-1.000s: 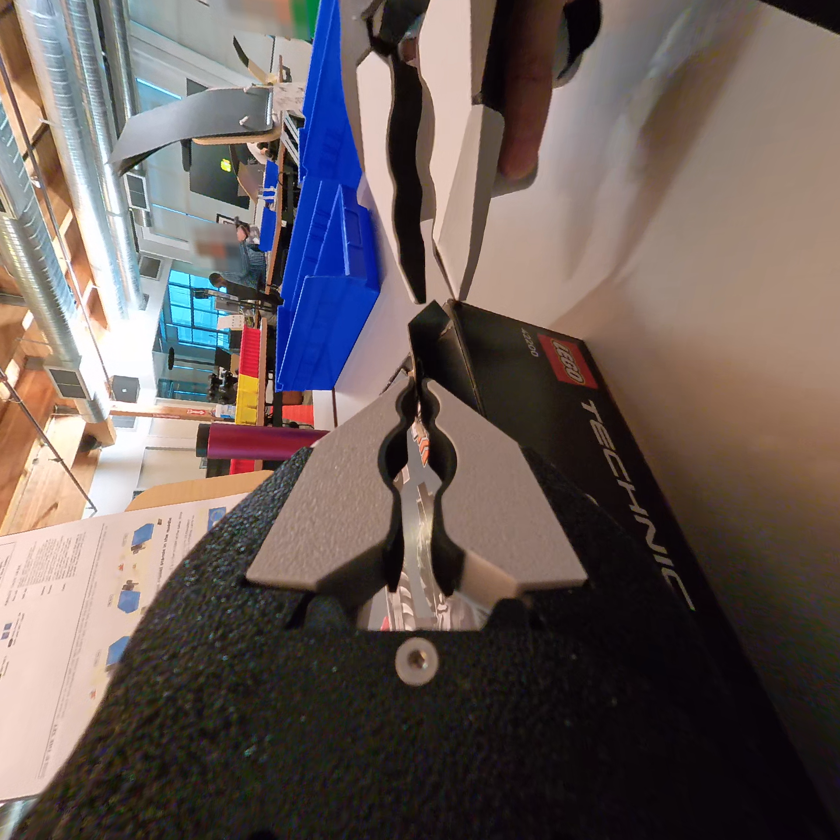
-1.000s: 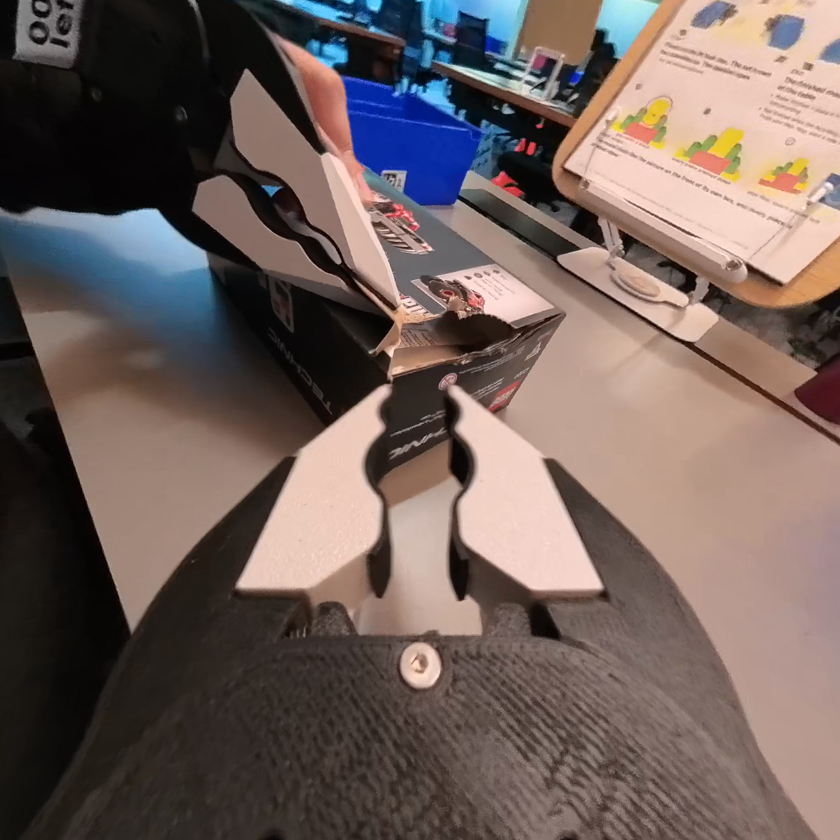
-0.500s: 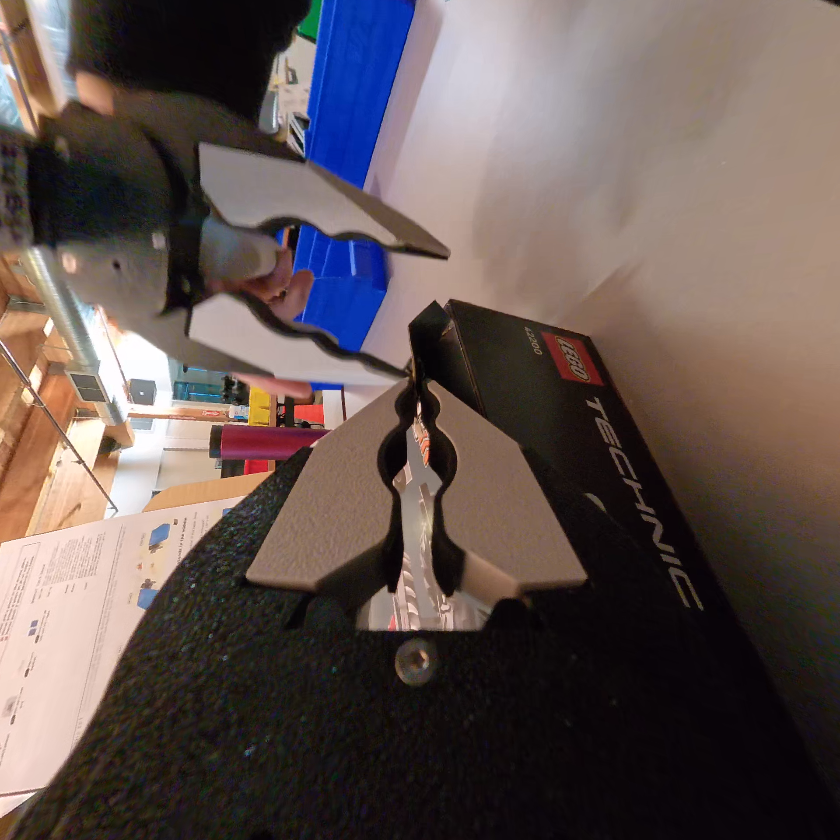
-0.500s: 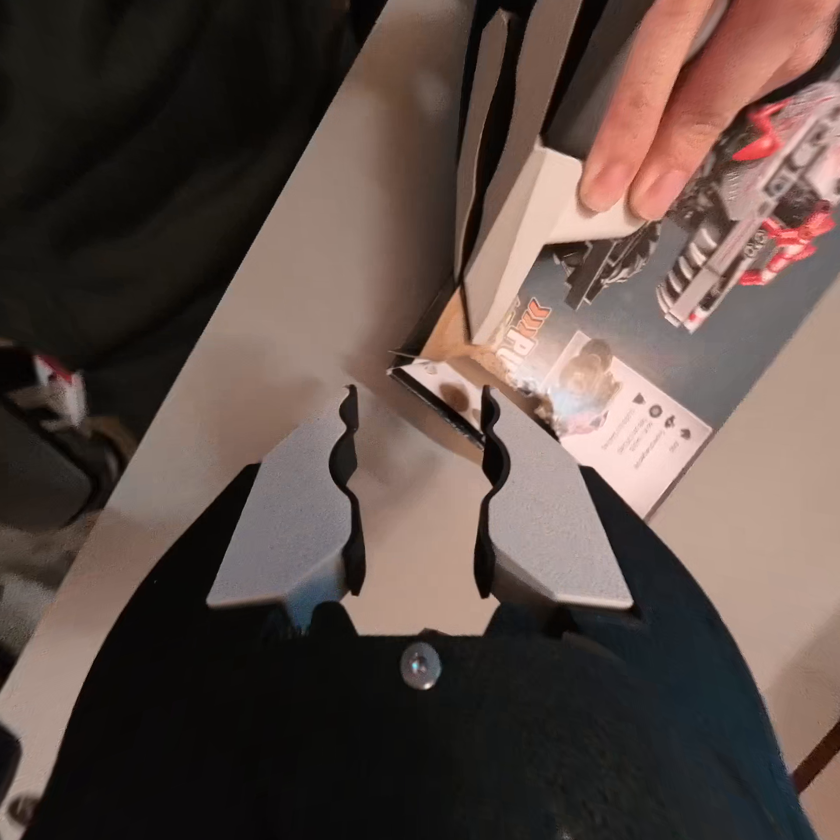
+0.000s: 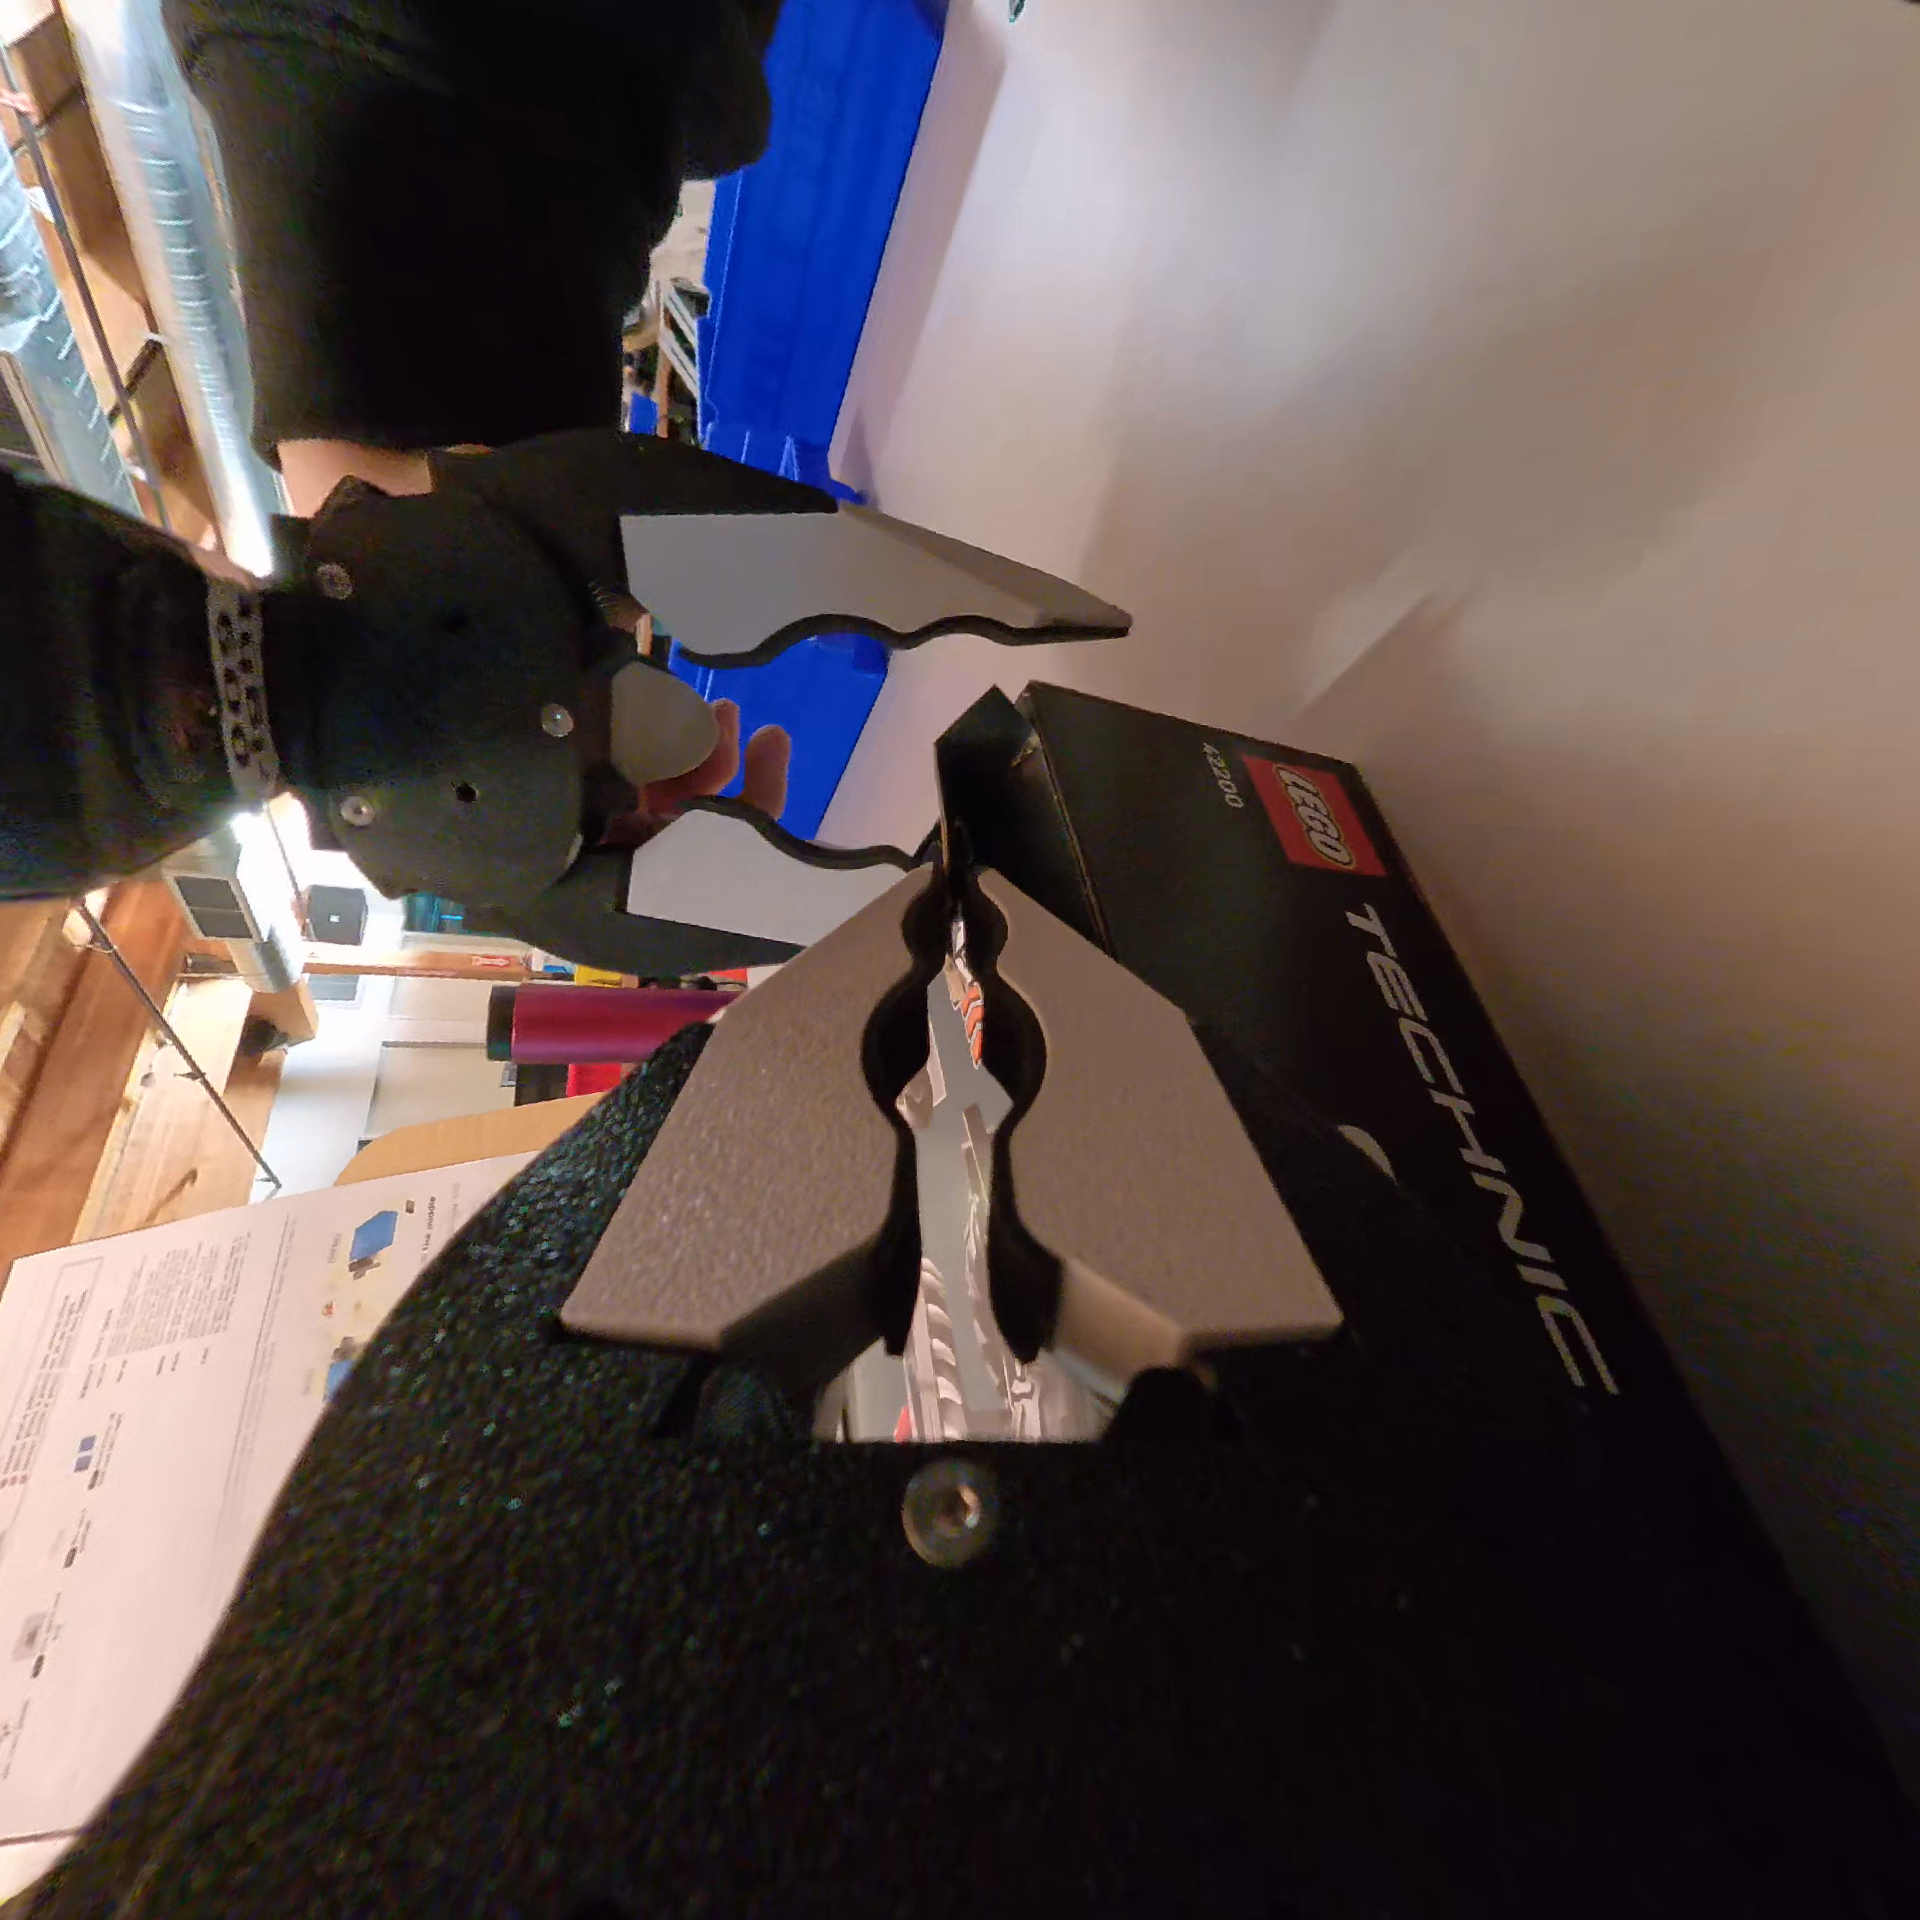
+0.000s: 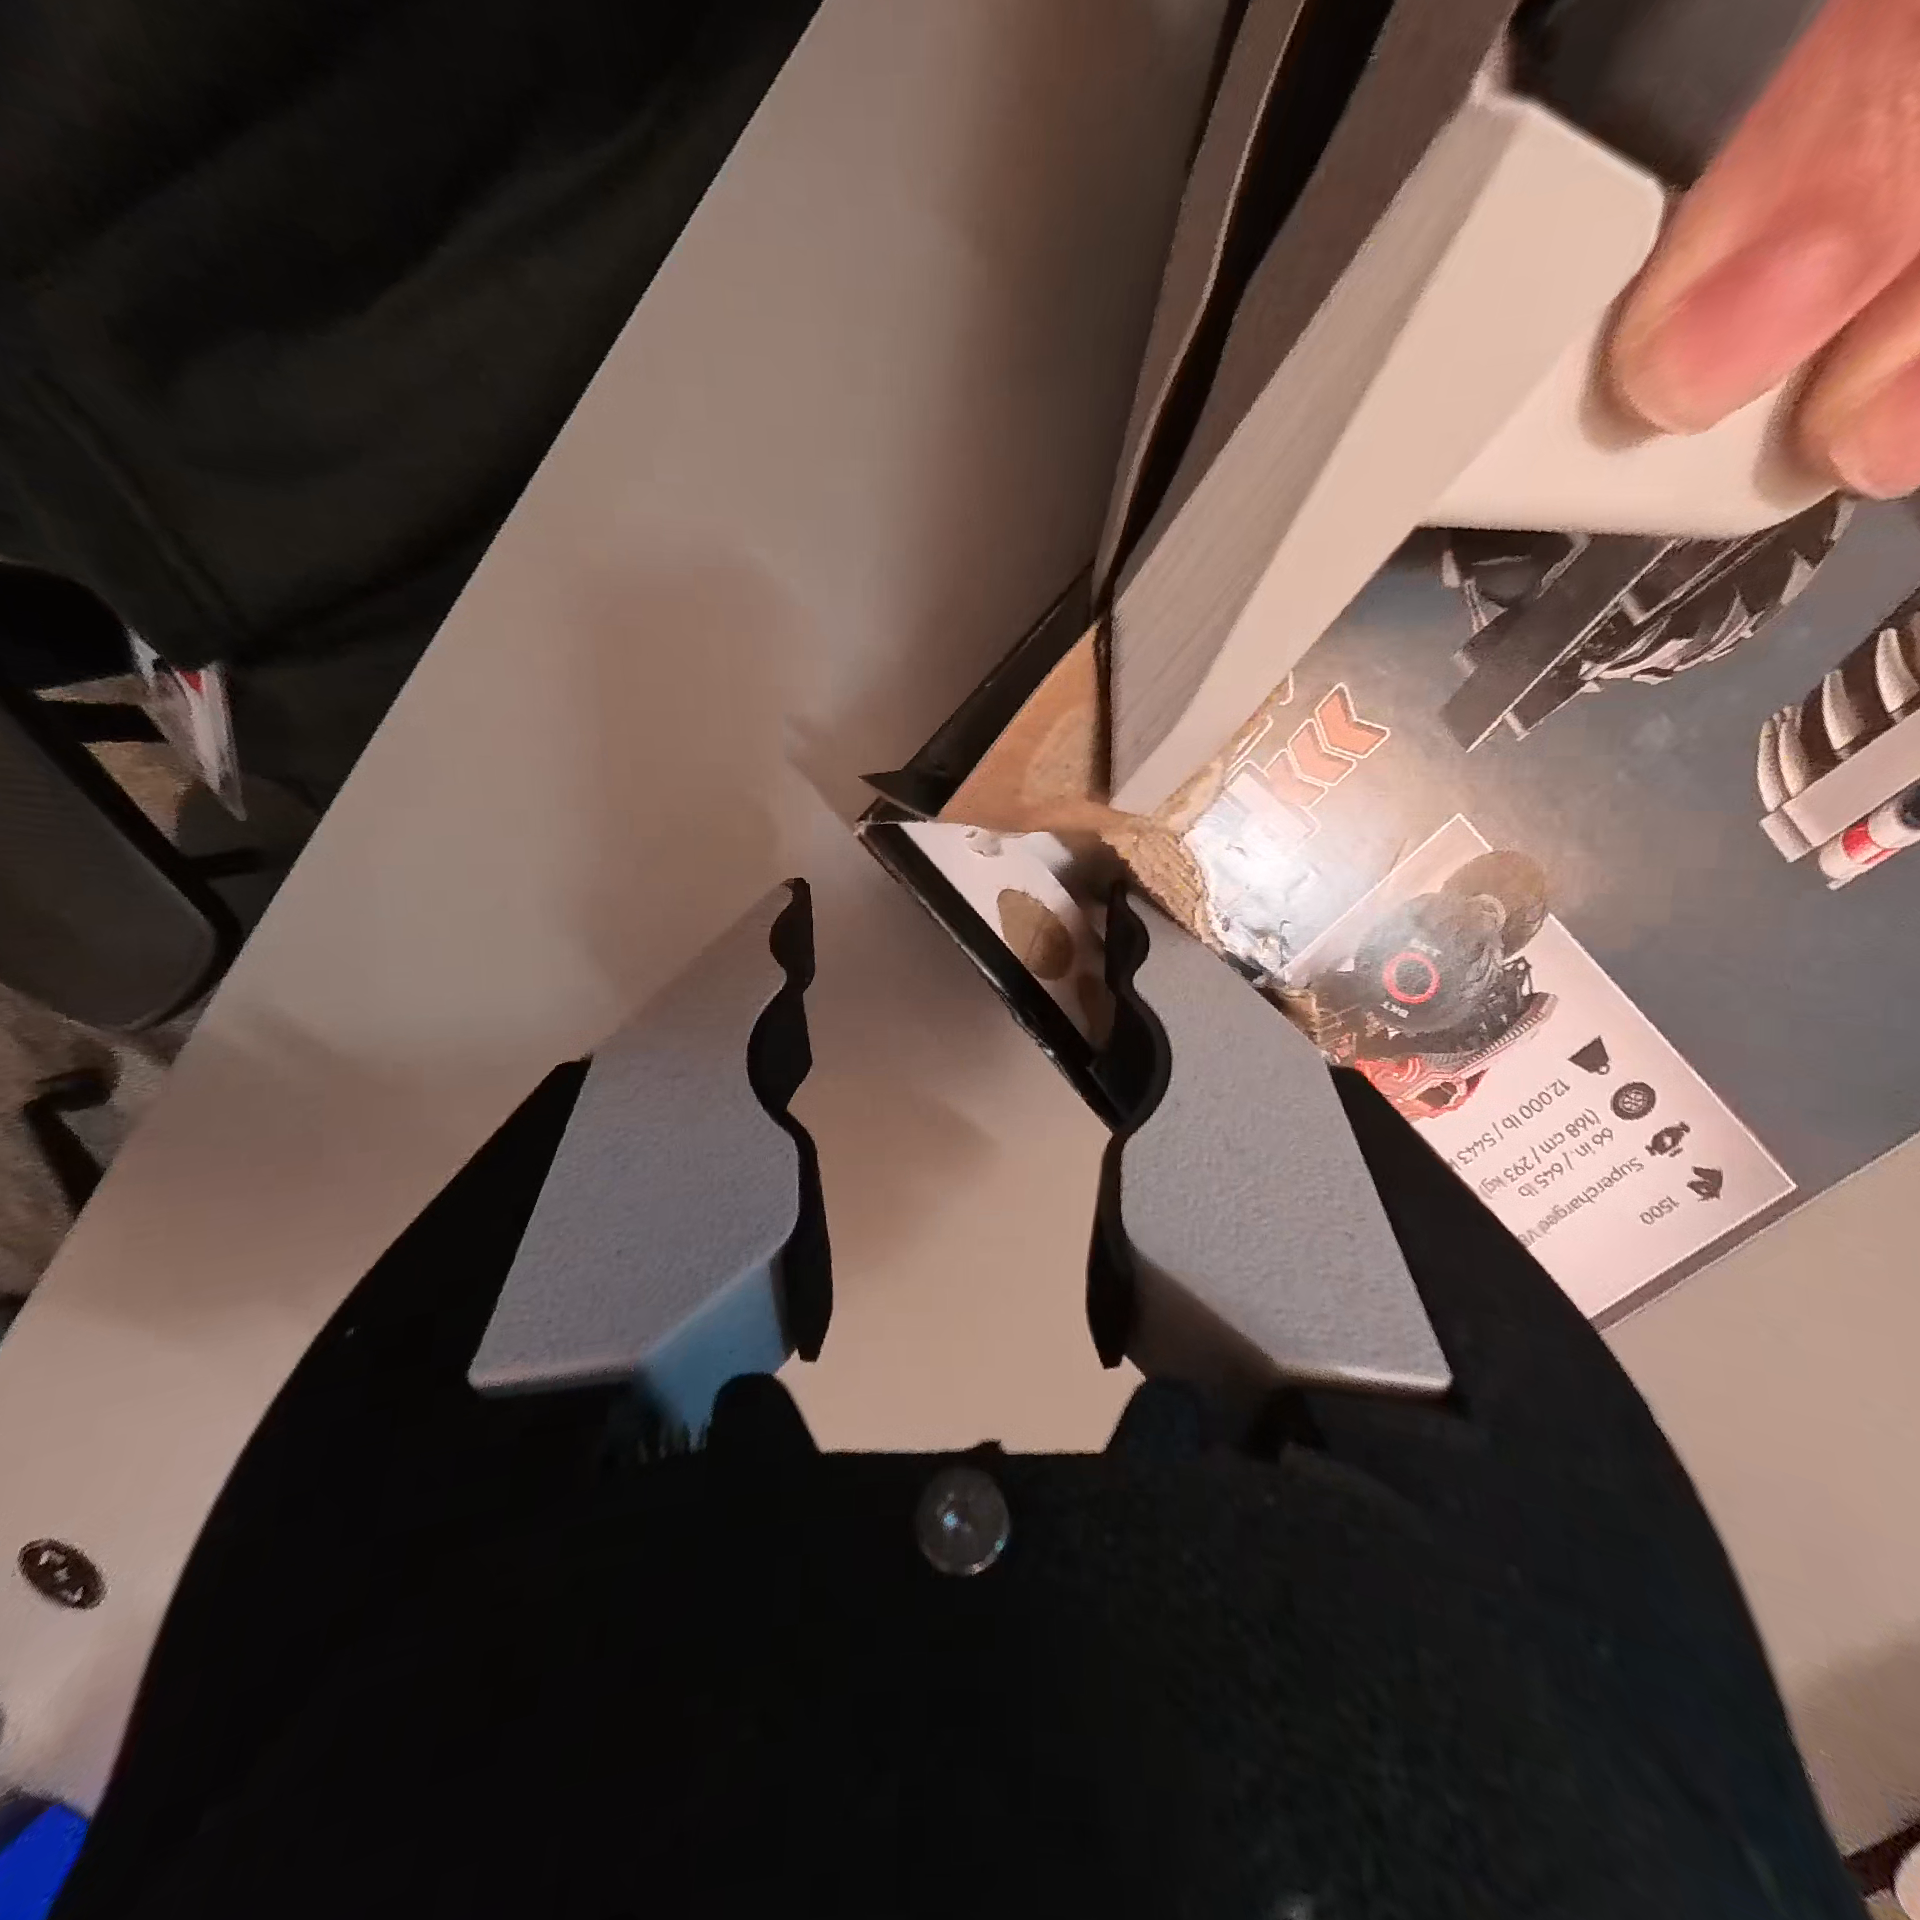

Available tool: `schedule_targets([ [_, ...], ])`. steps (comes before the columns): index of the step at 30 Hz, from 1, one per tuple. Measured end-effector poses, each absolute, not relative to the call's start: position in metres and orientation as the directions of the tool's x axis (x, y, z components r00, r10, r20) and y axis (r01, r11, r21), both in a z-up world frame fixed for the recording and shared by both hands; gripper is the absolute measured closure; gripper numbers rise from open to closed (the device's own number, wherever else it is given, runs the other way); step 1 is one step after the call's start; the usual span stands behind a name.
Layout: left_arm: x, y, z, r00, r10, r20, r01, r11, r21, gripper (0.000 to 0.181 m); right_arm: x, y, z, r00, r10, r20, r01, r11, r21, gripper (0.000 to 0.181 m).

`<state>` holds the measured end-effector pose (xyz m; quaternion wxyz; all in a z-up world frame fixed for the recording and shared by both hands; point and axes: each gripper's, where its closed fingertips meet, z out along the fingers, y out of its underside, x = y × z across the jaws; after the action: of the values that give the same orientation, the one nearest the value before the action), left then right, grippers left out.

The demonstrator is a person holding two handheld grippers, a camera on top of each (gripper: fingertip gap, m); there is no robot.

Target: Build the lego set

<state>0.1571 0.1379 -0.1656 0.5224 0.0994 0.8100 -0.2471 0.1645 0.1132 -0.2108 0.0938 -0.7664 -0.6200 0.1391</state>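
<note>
A black lego box (image 5: 1455,1039) lies flat on the white table (image 5: 1455,364). Its end is torn open and a flap (image 5: 977,748) sticks out. My left gripper (image 5: 951,868) is shut on the torn corner of the box's top panel. It also shows in the right wrist view (image 6: 1107,774), held by a hand. My right gripper (image 6: 956,891) is open, pointing down at the box's (image 6: 1558,831) open end. The white inner side of the end flap (image 6: 997,935) lies between its fingers, against the right one. My right gripper also shows open in the left wrist view (image 5: 1023,740).
Blue bins (image 5: 790,260) stand at the far end of the table. A maroon cylinder (image 5: 613,1023) and a printed instruction sheet on a board (image 5: 156,1455) are beyond the box. The table's edge (image 6: 623,520) runs left of my right gripper, with dark clothing beyond it. My right fingertips sit around 5 cm from my left ones.
My right gripper has swung from facing the box's end to looking down on it, opened wider and closed in on the end flap. My left gripper has kept its hold.
</note>
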Motion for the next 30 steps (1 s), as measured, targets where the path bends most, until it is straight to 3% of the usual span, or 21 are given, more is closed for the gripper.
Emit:
schedule_targets([
  [3, 0.156, 0.136, -0.166, -0.433, -0.091, -0.897, 0.43, 0.854, -0.294, 0.181, 0.161, 0.111, -0.208, 0.206, 0.968, -0.144, 0.913, -0.243, -0.328, 0.128],
  [6, 0.154, 0.135, -0.165, -0.426, -0.082, -0.901, 0.44, 0.851, -0.286, 0.181, 0.155, 0.113, -0.206, 0.252, 0.949, -0.19, 0.88, -0.306, -0.363, 0.14],
  [10, 0.153, 0.133, -0.166, -0.439, -0.083, -0.895, 0.448, 0.843, -0.298, 0.181, 0.153, 0.109, -0.206, 0.258, 0.937, -0.234, 0.884, -0.327, -0.335, 0.14],
  [23, 0.154, 0.13, -0.166, -0.436, -0.083, -0.896, 0.447, 0.844, -0.296, 0.181, 0.156, 0.109, -0.205, 0.19, 0.94, -0.285, 0.902, -0.282, -0.328, 0.15],
  [30, 0.154, 0.129, -0.166, -0.447, -0.091, -0.89, 0.444, 0.841, -0.31, 0.181, 0.159, 0.11, -0.205, 0.18, 0.937, -0.3, 0.926, -0.264, -0.268, 0.153],
])
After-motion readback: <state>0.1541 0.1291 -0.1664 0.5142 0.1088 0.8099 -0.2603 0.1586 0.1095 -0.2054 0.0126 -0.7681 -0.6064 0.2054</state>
